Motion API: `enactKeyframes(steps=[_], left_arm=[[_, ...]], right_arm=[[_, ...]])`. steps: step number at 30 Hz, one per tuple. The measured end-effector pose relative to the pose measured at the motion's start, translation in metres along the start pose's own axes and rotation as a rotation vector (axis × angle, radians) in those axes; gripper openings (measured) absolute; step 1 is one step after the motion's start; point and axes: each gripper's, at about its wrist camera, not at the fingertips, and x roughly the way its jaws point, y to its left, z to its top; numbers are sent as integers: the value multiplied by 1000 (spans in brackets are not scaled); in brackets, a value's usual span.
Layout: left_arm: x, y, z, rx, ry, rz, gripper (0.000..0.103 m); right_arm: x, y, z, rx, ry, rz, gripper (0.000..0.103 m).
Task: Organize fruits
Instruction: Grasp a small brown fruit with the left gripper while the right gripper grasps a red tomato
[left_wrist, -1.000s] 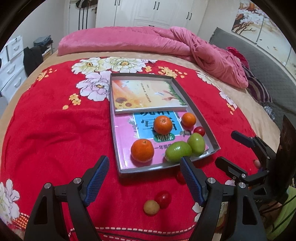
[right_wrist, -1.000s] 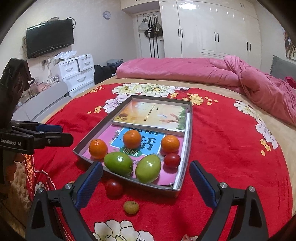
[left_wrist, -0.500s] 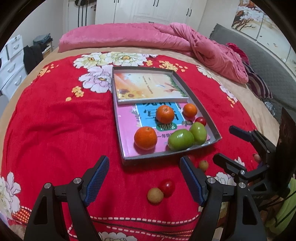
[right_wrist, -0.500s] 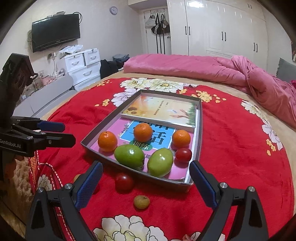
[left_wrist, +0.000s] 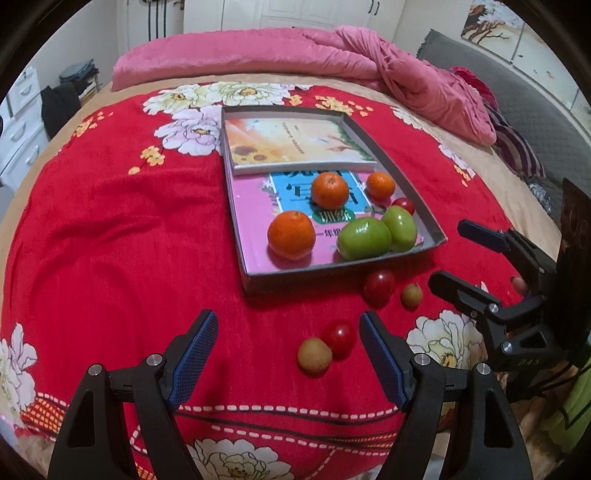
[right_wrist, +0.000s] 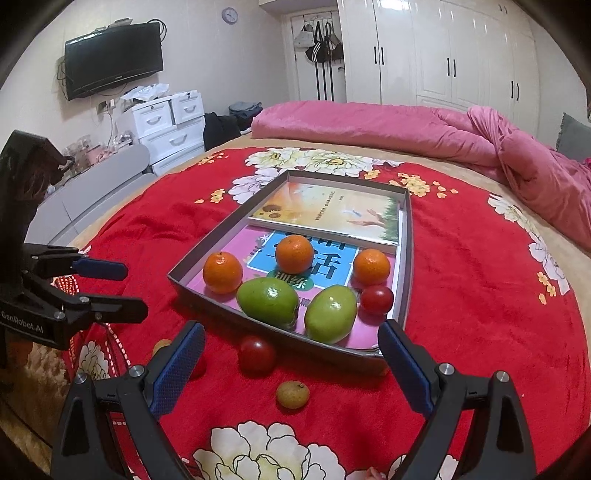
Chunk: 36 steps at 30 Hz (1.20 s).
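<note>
L gripper (left_wrist: 288, 354) hangs over the near edge of the red floral blanket (left_wrist: 110, 229), jaws spread wide w/ nothing between them; blue pads (left_wrist: 195, 354) face each other. In the left wrist view, going L to R: the grey tray (left_wrist: 242, 266) sits mid-bed, w/ a sunflower book (left_wrist: 295, 144) at its far end lying over a pink workbook (left_wrist: 251, 206). On the workbook: a near orange (left_wrist: 291, 234), a middle orange (left_wrist: 330, 190), a far-right orange (left_wrist: 380, 186), then two green fruits (left_wrist: 365, 238) touching each other at the tray's near-right corner, the R one (left_wrist: 399, 223) just beside a small tomato (left_wrist: 404, 205) by the R wall. Outside the tray, on the blanket near the L gripper's R finger: a tan round fruit (left_wrist: 314, 356) touching a red tomato (left_wrist: 339, 334); farther R, just near of the tray's near wall, another tomato (left_wrist: 378, 286) w/ a second tan fruit (left_wrist: 412, 295) just beside it. R gripper (left_wrist: 454, 258) comes in at far R of that view, jaws also wide apart, holding nothing. In the right wrist view its fingers straddle the tray's near end (right_wrist: 288, 341), w/ a tomato (right_wrist: 256, 354) and a tan fruit (right_wrist: 293, 394) loose on the blanket between them. Pink duvet (left_wrist: 332, 55) bunched at the far end of the bed.
</note>
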Motion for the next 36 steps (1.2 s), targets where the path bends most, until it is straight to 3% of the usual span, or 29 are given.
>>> enactKeyframes(steps=[19,30,36], left_arm=[[29,-12,-25,35,136,-63,79],[40,-11,-26,39,150,-103,43],[44,-14,-24,62,155,-117,35]], right_arm=[[9,11,-8,-31,62,27,95],[15,18,-12,-45,92,52,95],[21,18,-12,-31,111,63,91]])
